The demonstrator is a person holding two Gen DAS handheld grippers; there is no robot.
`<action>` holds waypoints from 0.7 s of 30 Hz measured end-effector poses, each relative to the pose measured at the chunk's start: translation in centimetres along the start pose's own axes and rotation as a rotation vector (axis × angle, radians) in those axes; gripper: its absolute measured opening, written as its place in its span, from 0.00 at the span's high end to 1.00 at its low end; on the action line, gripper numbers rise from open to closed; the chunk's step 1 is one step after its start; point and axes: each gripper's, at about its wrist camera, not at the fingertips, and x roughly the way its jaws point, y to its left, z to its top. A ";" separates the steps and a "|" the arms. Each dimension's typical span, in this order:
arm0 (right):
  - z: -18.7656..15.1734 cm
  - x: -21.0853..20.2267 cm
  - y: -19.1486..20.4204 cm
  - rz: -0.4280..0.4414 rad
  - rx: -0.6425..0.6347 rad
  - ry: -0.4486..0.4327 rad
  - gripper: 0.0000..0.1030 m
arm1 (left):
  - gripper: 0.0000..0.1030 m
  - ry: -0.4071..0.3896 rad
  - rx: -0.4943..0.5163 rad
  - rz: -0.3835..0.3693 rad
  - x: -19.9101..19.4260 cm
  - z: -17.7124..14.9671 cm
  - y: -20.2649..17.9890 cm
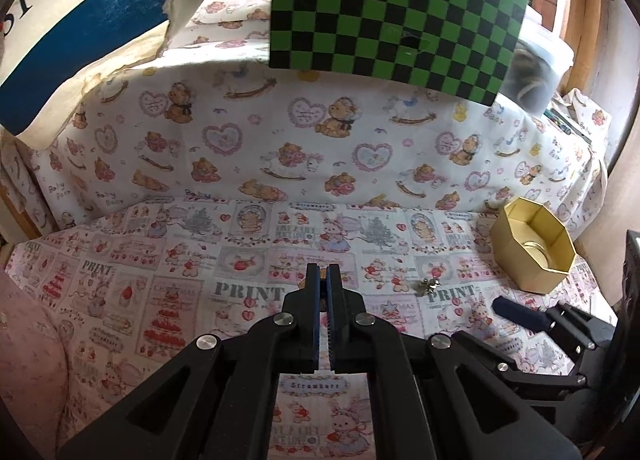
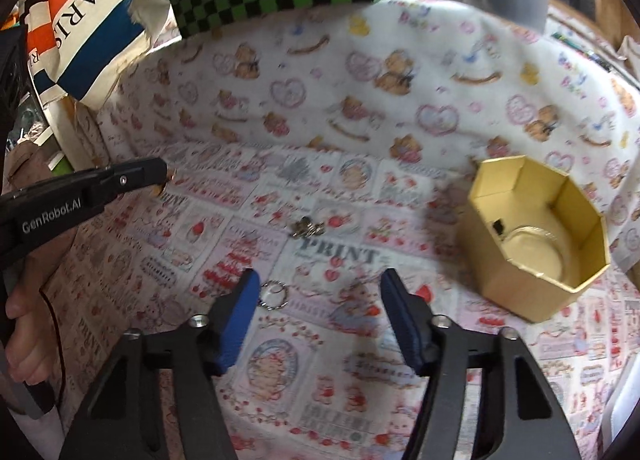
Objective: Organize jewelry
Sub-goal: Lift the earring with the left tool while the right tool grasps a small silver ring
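Ring (image 2: 274, 295) lies just beside right gripper (image 2: 316, 292), unheld.

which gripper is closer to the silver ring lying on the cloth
Right. The right gripper stands open just behind the silver ring, which lies by its left finger. The left gripper, shut on a small gold piece, is away to the ring's upper left.

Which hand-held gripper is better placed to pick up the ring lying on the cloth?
Right hand-held gripper: open, ring just beside its fingertip. Left hand-held gripper is shut on a small gold piece.
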 end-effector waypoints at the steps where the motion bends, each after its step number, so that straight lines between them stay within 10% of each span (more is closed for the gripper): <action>1: 0.1 0.3 0.1 0.004 0.003 0.005 0.46 | 0.98 0.001 -0.005 -0.001 0.0 0.0 0.1; 13: 0.0 2.4 3.6 -0.053 -0.124 0.040 0.78 | 0.98 0.006 0.000 0.012 0.3 0.0 0.3; 21: -0.1 1.7 2.3 -0.079 -0.094 0.026 0.78 | 0.98 0.009 0.004 0.019 0.7 -0.1 0.3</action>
